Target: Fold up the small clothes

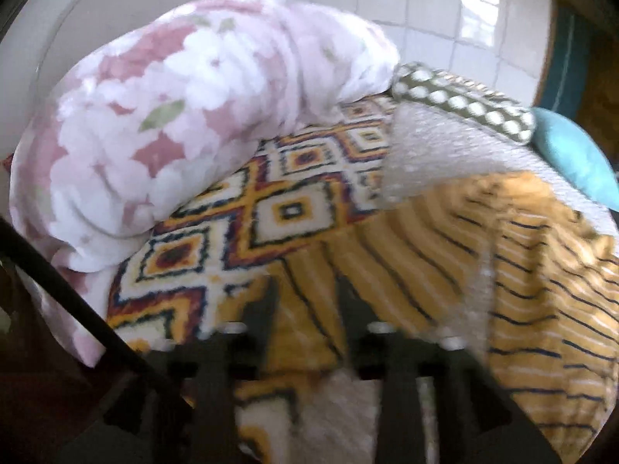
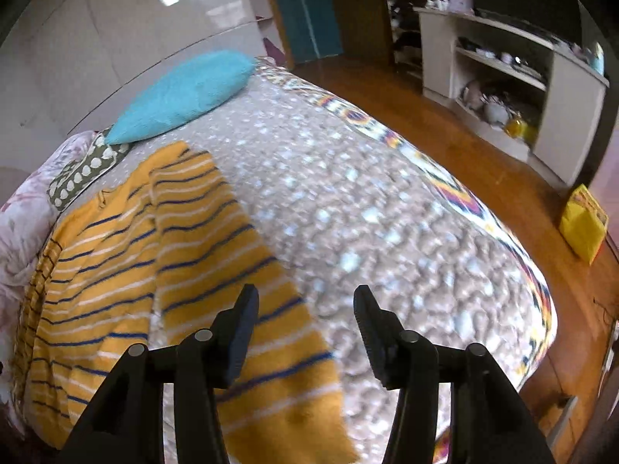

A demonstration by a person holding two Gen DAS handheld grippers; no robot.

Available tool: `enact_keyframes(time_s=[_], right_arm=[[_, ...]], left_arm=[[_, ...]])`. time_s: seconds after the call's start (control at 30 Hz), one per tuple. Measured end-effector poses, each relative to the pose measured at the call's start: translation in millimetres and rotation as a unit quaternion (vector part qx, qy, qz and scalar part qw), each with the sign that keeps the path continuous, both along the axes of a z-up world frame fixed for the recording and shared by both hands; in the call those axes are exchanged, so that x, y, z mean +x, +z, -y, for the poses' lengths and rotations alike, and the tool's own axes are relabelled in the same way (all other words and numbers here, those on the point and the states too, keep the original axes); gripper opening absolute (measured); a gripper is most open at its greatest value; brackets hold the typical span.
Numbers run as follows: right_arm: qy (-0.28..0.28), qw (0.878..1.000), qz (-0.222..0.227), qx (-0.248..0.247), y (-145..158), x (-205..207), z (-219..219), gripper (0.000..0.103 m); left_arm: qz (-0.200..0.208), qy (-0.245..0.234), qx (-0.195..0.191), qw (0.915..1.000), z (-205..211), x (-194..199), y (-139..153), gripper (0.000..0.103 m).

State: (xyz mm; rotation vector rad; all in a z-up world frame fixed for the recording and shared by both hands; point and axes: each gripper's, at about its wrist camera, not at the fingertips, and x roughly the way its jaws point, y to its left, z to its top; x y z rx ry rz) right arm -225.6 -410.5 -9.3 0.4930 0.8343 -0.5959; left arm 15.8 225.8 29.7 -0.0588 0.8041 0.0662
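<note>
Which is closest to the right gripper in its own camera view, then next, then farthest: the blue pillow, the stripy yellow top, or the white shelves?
From the right gripper:
1. Stripy yellow top, right under its left finger, spread on the bed.
2. Blue pillow, up at the far left end of the bed.
3. White shelves, across the wooden floor on the right.

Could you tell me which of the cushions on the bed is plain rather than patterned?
The plain turquoise cushion; the olive cushion beside it carries white dots.

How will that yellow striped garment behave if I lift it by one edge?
The yellow striped garment already lies creased and partly folded, so it will likely droop limply. It looks like a light knit. On the textured bedspread it may drag rather than slide.
</note>
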Motion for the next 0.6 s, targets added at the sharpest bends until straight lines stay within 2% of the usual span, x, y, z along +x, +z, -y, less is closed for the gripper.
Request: enact_keyframes(time_s=[0.07, 0.17, 0.23, 0.27, 0.3, 0.33, 0.37, 0.4, 0.47, 0.57, 0.6], right_arm=[[0.002, 1.0, -0.001, 0.004, -5.7, -7.9, 1.1, 0.058], [0.013, 1.0, -0.007, 0.014, -16.5, -9.4, -0.7, 0.063], [0.027, 0.999, -0.011, 0.031, -27.9, -3.1, -5.5, 0.063], [0.035, 0.999, -0.011, 0.035, -31.9, -0.5, -8.1, 0.059], [0.048, 0.998, -0.012, 0.035, -34.3, 2.3, -13.2, 0.033], [0.062, 0.997, -0.016, 0.035, -35.3, 5.0, -17.0, 0.016], [0.081, 0.995, -0.021, 0.045, -35.2, 7.4, -18.5, 0.007], [0.09, 0.995, -0.025, 0.046, -31.7, 7.2, -17.1, 0.007], [0.076, 0.996, -0.044, -0.003, -16.1, 3.0, -7.1, 0.007], [0.017, 0.994, -0.08, -0.077, 3.5, -3.7, 16.0, 0.009], [-0.015, 0.99, -0.1, -0.1, 9.1, -6.1, 26.7, 0.015]], left_arm=[[0.023, -0.017, -0.008, 0.9996, 18.8, -17.3, 6.6, 0.059], [0.033, -0.061, -0.021, 0.9974, 49.1, -41.6, 12.0, 0.061], [0.033, -0.085, -0.032, 0.9954, 69.7, -51.7, 12.9, 0.062], [0.031, -0.096, -0.034, 0.9943, 79.5, -55.1, 13.4, 0.063], [0.029, -0.11, -0.033, 0.993, 91.2, -58.6, 13.4, 0.063], [0.026, -0.119, -0.026, 0.9922, 101.9, -59.7, 13.4, 0.063], [0.026, -0.124, -0.019, 0.9917, 108.6, -60.7, 14.0, 0.063], [0.027, -0.131, -0.011, 0.991, 115.3, -62.6, 14.9, 0.063], [0.037, -0.139, 0.001, 0.9896, 124.2, -68.1, 18.2, 0.063], [0.048, -0.138, 0.006, 0.9893, 127.1, -71.8, 19.9, 0.068], [0.049, -0.137, 0.002, 0.9893, 126.8, -72.3, 19.5, 0.07]])
